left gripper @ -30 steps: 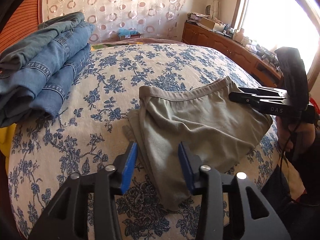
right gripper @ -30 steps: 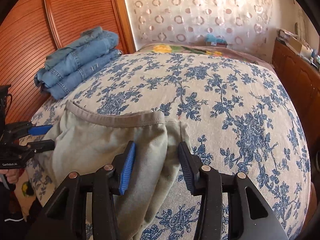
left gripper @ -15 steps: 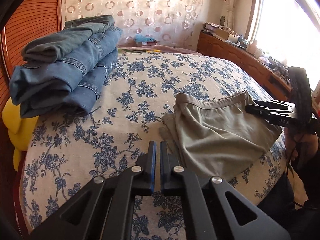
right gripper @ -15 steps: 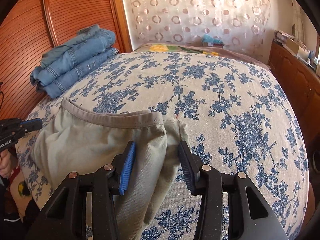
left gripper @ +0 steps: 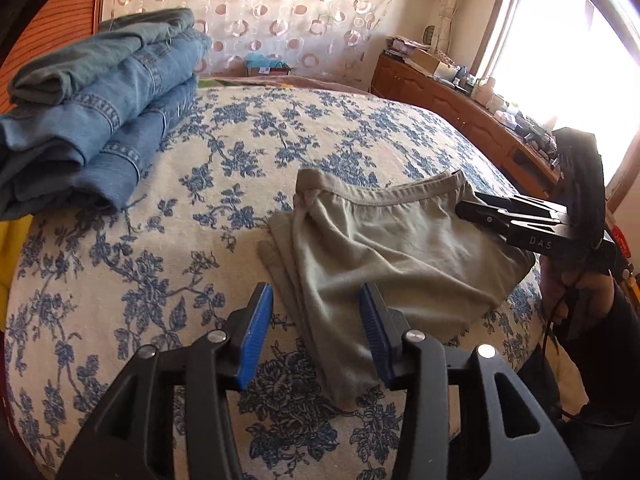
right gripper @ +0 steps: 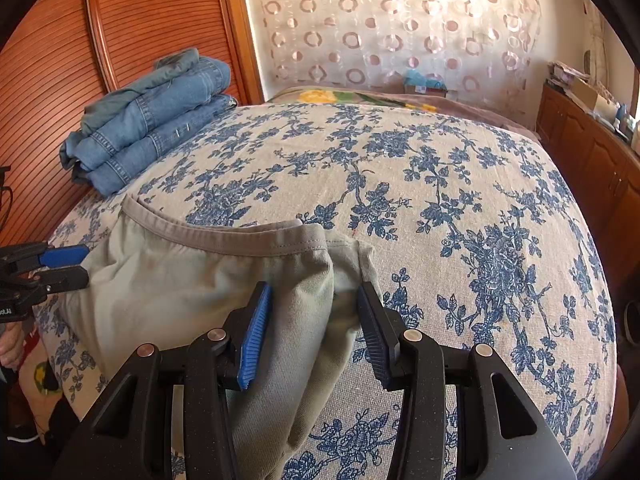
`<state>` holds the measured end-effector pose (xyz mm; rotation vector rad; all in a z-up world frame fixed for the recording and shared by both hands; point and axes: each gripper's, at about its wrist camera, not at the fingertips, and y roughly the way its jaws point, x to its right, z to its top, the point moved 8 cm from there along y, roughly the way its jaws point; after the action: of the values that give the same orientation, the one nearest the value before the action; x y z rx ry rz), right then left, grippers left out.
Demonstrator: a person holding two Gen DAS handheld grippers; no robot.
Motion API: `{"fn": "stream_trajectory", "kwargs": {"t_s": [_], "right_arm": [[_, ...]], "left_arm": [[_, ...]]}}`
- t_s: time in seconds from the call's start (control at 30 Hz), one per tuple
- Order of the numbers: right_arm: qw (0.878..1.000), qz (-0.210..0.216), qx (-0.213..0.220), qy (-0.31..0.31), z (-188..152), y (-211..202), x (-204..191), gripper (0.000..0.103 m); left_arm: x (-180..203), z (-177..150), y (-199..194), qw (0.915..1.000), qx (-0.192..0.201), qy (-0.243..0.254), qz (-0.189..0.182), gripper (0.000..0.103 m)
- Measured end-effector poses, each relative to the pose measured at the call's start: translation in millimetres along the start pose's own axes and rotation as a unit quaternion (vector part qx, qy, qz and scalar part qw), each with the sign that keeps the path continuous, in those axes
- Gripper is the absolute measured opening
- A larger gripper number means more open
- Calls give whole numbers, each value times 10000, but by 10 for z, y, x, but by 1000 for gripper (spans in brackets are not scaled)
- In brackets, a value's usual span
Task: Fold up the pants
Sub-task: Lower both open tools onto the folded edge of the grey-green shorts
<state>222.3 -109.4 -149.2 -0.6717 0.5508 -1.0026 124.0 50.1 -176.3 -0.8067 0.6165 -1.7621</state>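
Observation:
Folded grey-green pants [left gripper: 400, 248] lie on the flowered bedspread [left gripper: 240, 152], waistband toward the far side. My left gripper [left gripper: 315, 292] hovers over their near left edge; its jaws are opening, and the folded edge lies between the blue pads without being pressed. In the right wrist view the pants [right gripper: 180, 280] fill the lower left. My right gripper [right gripper: 313, 290] stands open over their right fold, cloth lying loose between the pads. Each gripper shows in the other view: the right gripper [left gripper: 460, 206] at the waistband corner, the left gripper [right gripper: 86, 264] at the left edge.
A stack of folded blue jeans [left gripper: 100, 112] sits at the bed's far left, by the wooden headboard [right gripper: 80, 60]. A low wooden cabinet [left gripper: 460, 112] with clutter runs under the window on the right. A person's hand [left gripper: 576, 292] holds the right gripper.
The left gripper was open a second ago, shut with nothing in it while off to the left of the pants, and now stands open again over their near edge. The right gripper kept still.

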Motion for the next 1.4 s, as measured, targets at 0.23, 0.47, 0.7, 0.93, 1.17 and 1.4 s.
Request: {"fn": "stream_trajectory", "kwargs": {"t_s": [0.23,0.47,0.7,0.93,1.17,1.4], "right_arm": [[9999,-75,-44,-54,-11,19,-1,45],[9999,-120,-63,-93,-15,34,-15,45],[10000,-53,-39,-25,-5,27,-8,45],[10000,0,-14,40,-9,4,4,46],[10000,17,15,57,1,-31,-5,50],[9999,11,74,98,41,-91,35,55]], "left_arm": [[14,-40,-91,9998,176,126,-30,0],[-161,-39,-140,9997,162,38,193,0],[-24,50,-138,9993,190,226,234,25],[-38,211,9,9991,108,329,245,45],[-73,372,261,9986,-45,401,330,45],[-115,409,403,9989,-220,291,307,45]]}}
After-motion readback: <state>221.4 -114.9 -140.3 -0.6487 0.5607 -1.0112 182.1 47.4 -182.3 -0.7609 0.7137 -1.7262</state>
